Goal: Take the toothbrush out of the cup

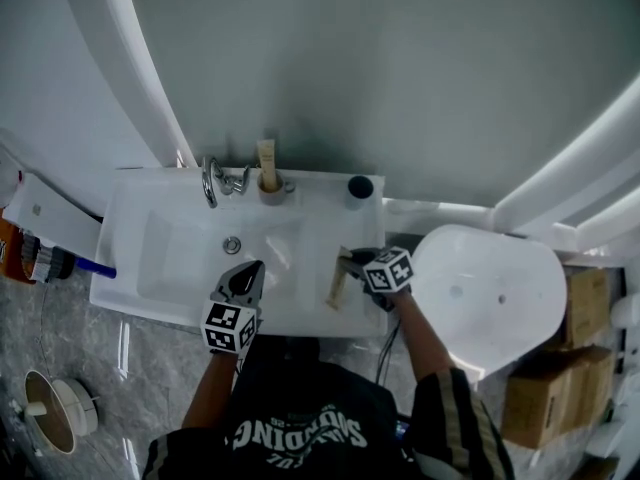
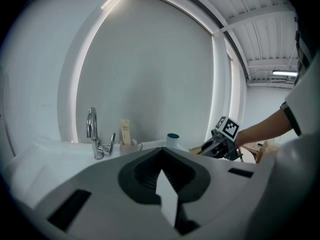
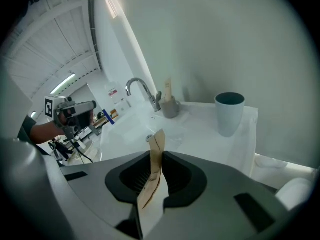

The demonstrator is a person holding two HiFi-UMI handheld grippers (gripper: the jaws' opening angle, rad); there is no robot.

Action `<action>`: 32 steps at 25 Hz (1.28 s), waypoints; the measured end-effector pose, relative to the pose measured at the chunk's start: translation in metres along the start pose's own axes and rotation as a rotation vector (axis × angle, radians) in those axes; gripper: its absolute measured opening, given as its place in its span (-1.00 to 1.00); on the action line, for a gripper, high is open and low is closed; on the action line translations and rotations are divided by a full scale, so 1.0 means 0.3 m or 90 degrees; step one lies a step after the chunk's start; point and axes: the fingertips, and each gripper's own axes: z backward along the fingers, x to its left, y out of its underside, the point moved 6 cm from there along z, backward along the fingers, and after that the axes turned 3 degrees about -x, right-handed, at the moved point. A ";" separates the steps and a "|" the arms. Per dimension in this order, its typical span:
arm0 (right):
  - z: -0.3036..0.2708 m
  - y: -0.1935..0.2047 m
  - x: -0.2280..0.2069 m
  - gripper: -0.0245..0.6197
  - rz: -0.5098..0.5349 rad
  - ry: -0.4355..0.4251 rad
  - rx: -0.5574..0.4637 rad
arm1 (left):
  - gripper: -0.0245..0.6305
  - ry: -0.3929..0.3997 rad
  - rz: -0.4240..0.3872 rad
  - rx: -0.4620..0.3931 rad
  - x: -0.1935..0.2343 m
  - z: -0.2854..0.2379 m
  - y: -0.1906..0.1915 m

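**Head view with both gripper views.** The toothbrush [image 1: 337, 279], in tan paper wrapping, is grasped by the right claw [image 1: 349, 262]. It is held outside the cup [image 1: 361, 187], above the front right part of the white counter [image 1: 130, 208] and its sunken basin [image 1: 175, 258]. In the right gripper view the toothbrush is seen pinched between the two jaws, with one end projecting beyond the jaw tips. The cup, pale with a dark inside, is seen standing upright at the rear right corner of the counter, well apart from the toothbrush. The left claw [image 1: 249, 271] is clenched, its jaws brought together with nothing between them. It is held over the front of the basin, near the drain [image 1: 232, 245]. A chrome faucet [image 1: 210, 181] is mounted at the rear of the counter. Just beside it, a small holder [image 1: 270, 194] is seen with a tan tube [image 1: 266, 154] standing upright in it.
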 end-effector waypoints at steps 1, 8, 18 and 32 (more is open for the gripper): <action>-0.011 -0.002 -0.008 -0.75 0.000 0.009 -0.005 | -0.93 -0.001 -0.001 0.001 0.003 0.001 0.001; -0.096 0.001 -0.063 -0.75 -0.020 0.064 -0.003 | -0.93 -0.014 0.007 0.006 0.042 0.007 0.005; -0.195 0.097 -0.176 -0.61 -0.124 0.148 0.049 | -0.93 -0.034 0.024 0.017 0.116 0.015 0.017; -0.031 -0.041 -0.158 -0.61 -0.122 0.233 -0.105 | -0.93 -0.010 0.017 0.016 0.191 -0.068 -0.050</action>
